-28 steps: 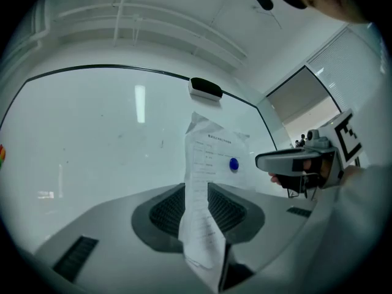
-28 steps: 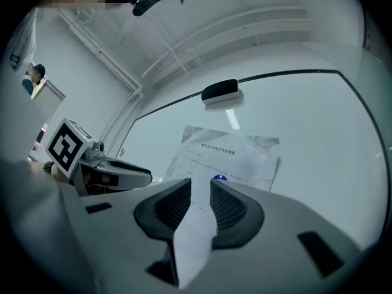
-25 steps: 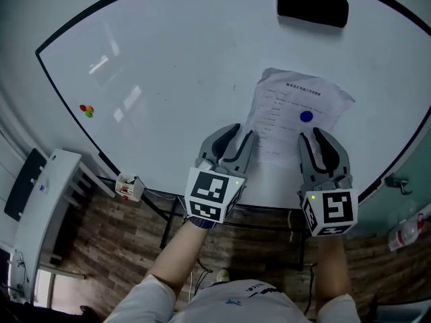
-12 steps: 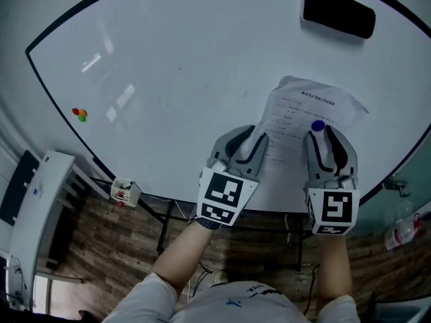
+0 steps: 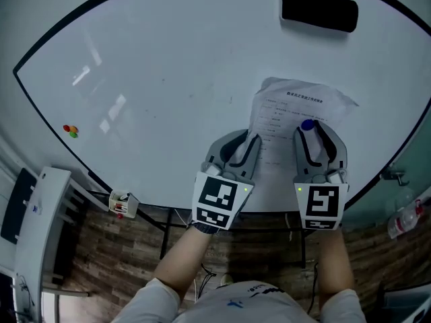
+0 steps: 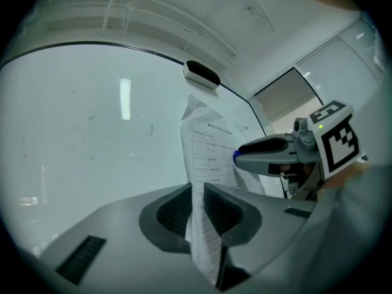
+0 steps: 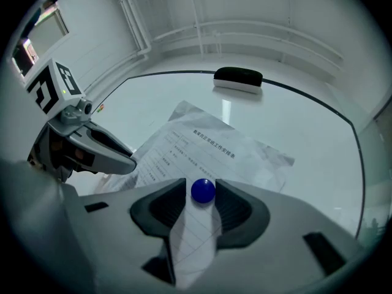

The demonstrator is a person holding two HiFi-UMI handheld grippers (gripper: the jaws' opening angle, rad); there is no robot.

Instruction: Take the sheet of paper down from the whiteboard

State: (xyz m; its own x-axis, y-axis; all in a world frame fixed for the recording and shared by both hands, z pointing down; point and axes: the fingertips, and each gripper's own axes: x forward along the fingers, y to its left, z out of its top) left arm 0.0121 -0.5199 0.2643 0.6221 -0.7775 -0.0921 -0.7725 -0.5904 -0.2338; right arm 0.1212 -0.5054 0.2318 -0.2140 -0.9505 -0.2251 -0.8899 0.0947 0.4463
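A printed sheet of paper point(image 5: 291, 110) hangs on the whiteboard point(image 5: 168, 66), pinned by a round blue magnet point(image 5: 307, 124). My left gripper point(image 5: 244, 140) is shut on the sheet's lower left edge; in the left gripper view the paper point(image 6: 208, 152) runs down between the closed jaws point(image 6: 197, 192). My right gripper point(image 5: 312, 132) stands against the board with the blue magnet point(image 7: 203, 190) between its fingertips; the jaws look spread as wide as the magnet, not squeezing it. The sheet point(image 7: 208, 143) is creased and bulges off the board.
A black eraser point(image 5: 318, 7) sticks to the board above the sheet. Small red and green magnets point(image 5: 70, 130) sit at the board's far left. A marker holder point(image 5: 122, 204) hangs at the lower edge. A bottle point(image 5: 404, 224) stands at the right.
My right gripper has slid up the sheet from below the blue magnet until its jaws flank it. The left gripper has kept its hold on the paper's edge.
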